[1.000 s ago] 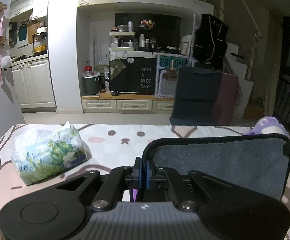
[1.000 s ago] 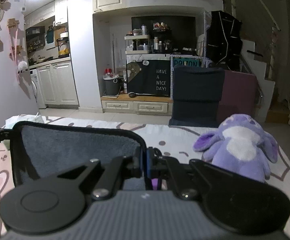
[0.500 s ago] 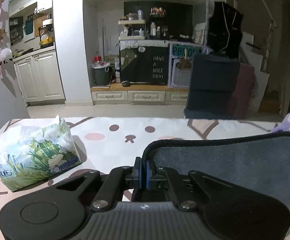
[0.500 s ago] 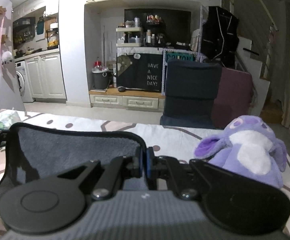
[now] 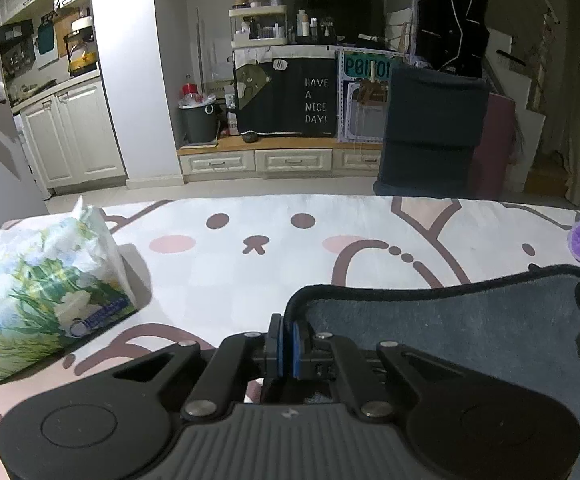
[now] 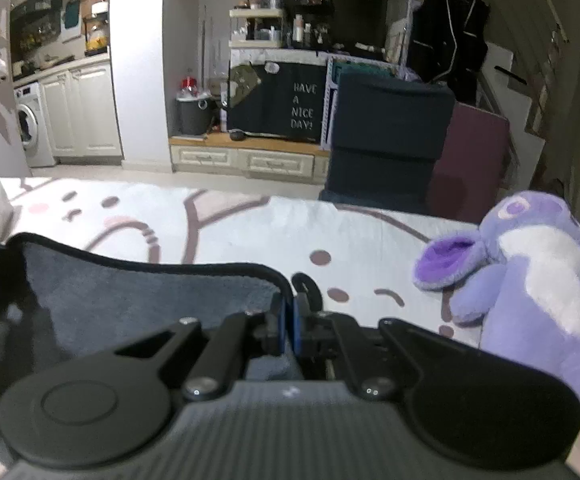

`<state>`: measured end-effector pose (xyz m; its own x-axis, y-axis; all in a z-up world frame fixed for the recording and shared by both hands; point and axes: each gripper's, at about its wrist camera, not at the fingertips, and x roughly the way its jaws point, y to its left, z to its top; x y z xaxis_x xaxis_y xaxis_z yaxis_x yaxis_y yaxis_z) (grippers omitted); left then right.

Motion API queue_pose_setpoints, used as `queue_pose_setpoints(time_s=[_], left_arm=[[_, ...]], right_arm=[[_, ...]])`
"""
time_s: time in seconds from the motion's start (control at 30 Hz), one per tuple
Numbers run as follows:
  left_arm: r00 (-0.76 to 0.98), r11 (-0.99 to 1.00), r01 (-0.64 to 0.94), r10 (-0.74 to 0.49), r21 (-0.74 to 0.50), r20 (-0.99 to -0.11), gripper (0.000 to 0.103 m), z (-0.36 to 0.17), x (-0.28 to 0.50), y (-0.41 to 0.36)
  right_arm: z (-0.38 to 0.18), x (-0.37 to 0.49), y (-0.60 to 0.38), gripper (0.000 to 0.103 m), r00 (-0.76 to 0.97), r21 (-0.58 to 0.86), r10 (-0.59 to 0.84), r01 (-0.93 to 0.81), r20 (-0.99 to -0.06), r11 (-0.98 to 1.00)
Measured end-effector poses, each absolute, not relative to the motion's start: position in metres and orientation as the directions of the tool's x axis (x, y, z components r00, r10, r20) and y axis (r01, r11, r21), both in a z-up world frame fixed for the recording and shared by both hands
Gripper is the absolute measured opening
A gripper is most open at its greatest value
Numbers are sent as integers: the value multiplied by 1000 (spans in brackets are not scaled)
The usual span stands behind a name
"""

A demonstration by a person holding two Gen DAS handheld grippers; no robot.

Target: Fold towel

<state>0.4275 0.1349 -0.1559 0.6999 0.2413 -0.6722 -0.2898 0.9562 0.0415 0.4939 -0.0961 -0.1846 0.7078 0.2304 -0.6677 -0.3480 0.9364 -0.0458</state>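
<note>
Cartoon-print table [image 5: 290, 248]: tissue pack [image 5: 41, 296], purple plush [image 6: 530, 280]

Towel [image 5: 470, 320] edge, taut and near level 1.0 s ago, now sags between the claws. Tissue pack [image 5: 45, 296] sits nearer the left view's edge; plush toy [image 6: 538, 280] looms larger on the right.

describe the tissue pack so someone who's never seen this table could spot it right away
Start from the table with the pink cartoon-face cloth. On its left side, left of the grey towel held by both grippers, lies the tissue pack. It is the only crinkly plastic packet, printed with green leaves and white flowers.
</note>
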Motion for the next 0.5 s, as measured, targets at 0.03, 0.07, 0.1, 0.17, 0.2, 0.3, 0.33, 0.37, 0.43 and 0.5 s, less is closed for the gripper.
queue_pose_setpoints(time_s=[0.03,0.07,0.1,0.17,0.2,0.3,0.33,0.37,0.43,0.5], left_arm=[[698,956,-290,240,40,-675,5,-158,429,135],[695,956,-291,240,40,-678,5,-160,430,136],[693,956,-290,239,39,-680,5,-162,431,136],[688,955,-295,240,38,-685,5,-166,434,138],[687,954,-297,238,34,-687,5,-168,435,139],[685,953,-302,236,26,-689,9,-170,436,140],[683,954,-300,236,29,-691,10,-171,437,140],[681,954,-297,235,32,-694,12,-171,437,140],[678,954,-299,237,33,-696,19,-171,438,139],[672,953,-301,236,33,-702,32,-171,438,140]], right_arm=[[-188,497,-94,5,705,-44,228,-345,-672,938],[-192,500,-95,5,702,-42,225,-341,-676,939],[-195,502,-95,5,700,-38,224,-338,-678,940],[-203,507,-97,5,694,-28,225,-333,-684,943],[-205,508,-98,6,691,-19,228,-331,-686,943],[-211,512,-104,8,686,1,231,-318,-690,948],[-211,513,-104,10,687,0,227,-314,-690,949],[-212,514,-104,13,684,2,230,-317,-693,948],[-215,515,-105,19,682,2,227,-314,-695,949],[-215,516,-106,34,674,5,225,-312,-703,950]])
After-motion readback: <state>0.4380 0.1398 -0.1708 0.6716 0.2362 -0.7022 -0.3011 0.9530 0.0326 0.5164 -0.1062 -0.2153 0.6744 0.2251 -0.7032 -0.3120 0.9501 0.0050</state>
